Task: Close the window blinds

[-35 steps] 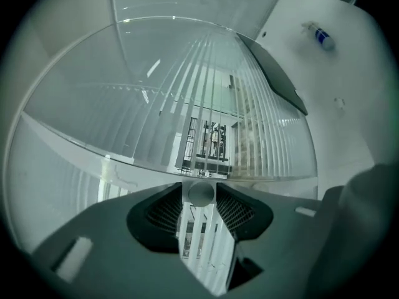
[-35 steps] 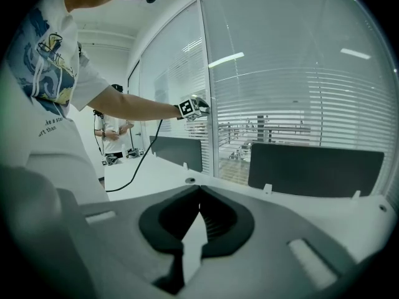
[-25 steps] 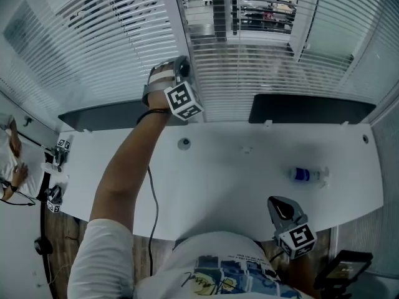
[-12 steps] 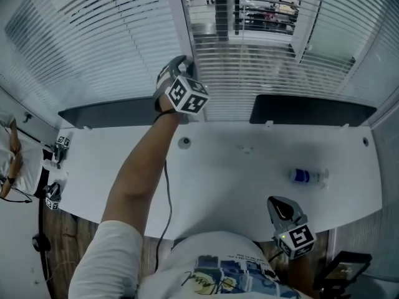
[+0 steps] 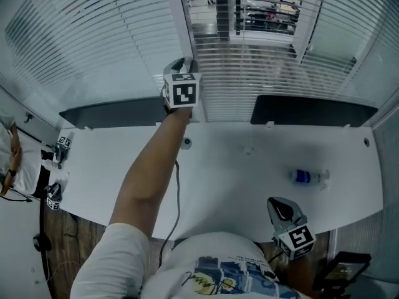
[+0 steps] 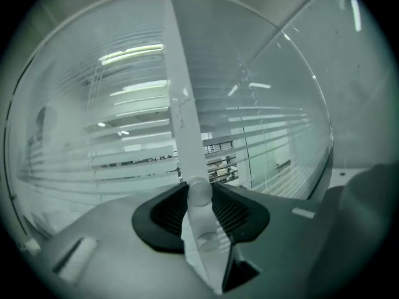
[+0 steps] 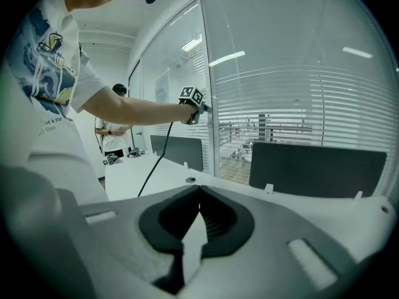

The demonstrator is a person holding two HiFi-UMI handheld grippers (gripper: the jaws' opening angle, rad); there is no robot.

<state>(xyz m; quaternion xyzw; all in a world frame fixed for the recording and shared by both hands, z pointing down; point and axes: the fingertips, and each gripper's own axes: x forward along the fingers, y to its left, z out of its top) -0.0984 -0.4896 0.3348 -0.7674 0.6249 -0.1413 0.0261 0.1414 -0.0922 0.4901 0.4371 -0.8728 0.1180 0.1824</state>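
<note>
Grips the white blind rod (image 6: 187,136) in the left gripper (image 5: 182,64), jaws pressed on it, up by the window post (image 5: 177,17) between blinds (image 5: 262,73) with slats open. Holds the right gripper (image 5: 282,208) low at the surface's (image 5: 218,167) near edge, jaws together, empty.

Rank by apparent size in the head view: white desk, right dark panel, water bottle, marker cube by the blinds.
1. white desk
2. right dark panel
3. marker cube by the blinds, though it is held nearer the camera, so its lead over the bottle is unsure
4. water bottle
</note>
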